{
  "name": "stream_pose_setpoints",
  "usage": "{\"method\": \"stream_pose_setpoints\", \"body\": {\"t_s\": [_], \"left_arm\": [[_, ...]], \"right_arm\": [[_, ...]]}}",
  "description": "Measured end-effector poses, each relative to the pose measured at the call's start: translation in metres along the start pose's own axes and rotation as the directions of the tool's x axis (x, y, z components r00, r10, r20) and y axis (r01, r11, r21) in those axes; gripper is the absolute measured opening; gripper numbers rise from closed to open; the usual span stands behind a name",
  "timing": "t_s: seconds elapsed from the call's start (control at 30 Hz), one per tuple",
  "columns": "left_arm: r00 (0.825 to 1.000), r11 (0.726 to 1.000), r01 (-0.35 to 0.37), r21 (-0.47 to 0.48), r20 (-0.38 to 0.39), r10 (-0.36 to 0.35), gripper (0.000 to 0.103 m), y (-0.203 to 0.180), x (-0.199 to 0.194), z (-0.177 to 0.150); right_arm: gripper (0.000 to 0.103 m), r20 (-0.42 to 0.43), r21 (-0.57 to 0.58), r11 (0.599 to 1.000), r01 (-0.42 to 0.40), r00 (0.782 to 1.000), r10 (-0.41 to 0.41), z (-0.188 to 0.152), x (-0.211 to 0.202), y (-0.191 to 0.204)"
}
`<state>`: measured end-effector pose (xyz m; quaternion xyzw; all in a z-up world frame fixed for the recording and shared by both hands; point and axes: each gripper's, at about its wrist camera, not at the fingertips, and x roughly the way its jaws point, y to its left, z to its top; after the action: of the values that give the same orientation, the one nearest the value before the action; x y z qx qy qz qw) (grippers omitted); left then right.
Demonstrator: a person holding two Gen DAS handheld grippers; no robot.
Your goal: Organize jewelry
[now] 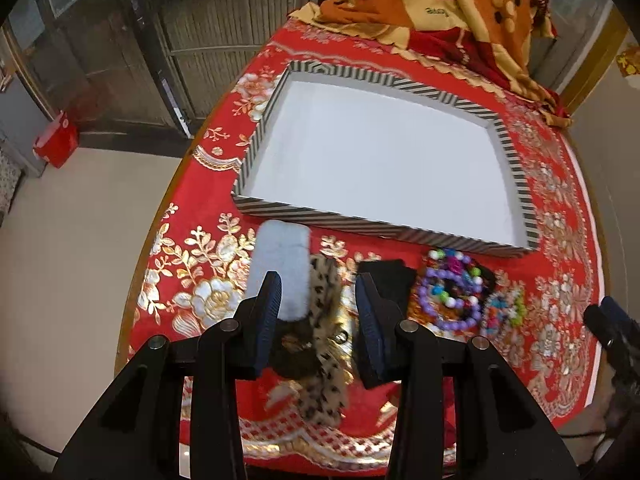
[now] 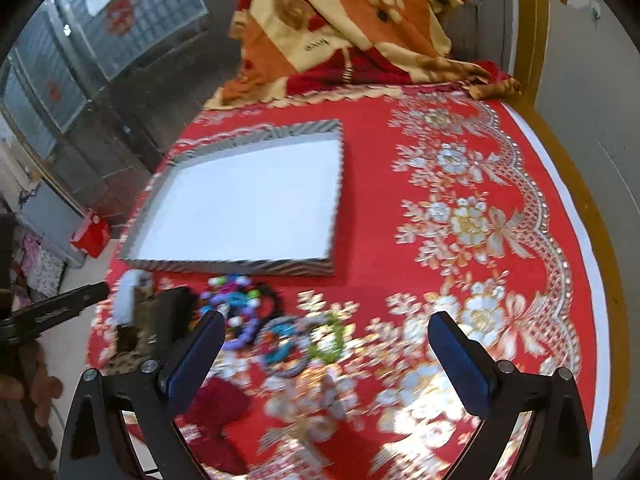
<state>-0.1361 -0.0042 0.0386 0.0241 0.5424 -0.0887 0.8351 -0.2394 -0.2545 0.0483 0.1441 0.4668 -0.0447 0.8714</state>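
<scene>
A striped box (image 1: 256,136) with a white inside lies on the red tablecloth; it also shows in the right wrist view (image 2: 336,200). In front of it lie a grey fluffy hair clip (image 1: 280,264), a leopard-print hair piece (image 1: 326,308), a black item (image 1: 386,276), a purple bead bracelet (image 1: 448,296) and colourful bead bracelets (image 1: 504,312). My left gripper (image 1: 316,286) is open, its fingers either side of the leopard piece and grey clip. My right gripper (image 2: 326,326) is open wide above the bead bracelets (image 2: 280,332), which look blurred.
A folded orange and red blanket (image 1: 460,8) lies at the table's far end. A dark red fabric item (image 2: 218,404) lies near the right gripper's left finger. A red box (image 1: 56,142) sits on the floor to the left. The table edge curves close on the left.
</scene>
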Motion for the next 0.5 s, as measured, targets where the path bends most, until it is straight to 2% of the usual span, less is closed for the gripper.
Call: {"method": "stream_pose_setpoints", "body": {"t_s": [0.23, 0.5], "left_arm": [[1.000, 1.000, -0.002, 0.027, 0.013, 0.001, 0.038, -0.015, -0.011, -0.013], [1.000, 1.000, -0.008, 0.028, 0.024, 0.008, 0.038, -0.024, -0.015, -0.019]], "right_arm": [[0.101, -0.018, -0.026, 1.000, -0.017, 1.000, 0.017, -0.007, -0.005, 0.021], [0.101, 0.012, -0.057, 0.998, -0.009, 1.000, 0.010, -0.006, -0.015, 0.035]]}}
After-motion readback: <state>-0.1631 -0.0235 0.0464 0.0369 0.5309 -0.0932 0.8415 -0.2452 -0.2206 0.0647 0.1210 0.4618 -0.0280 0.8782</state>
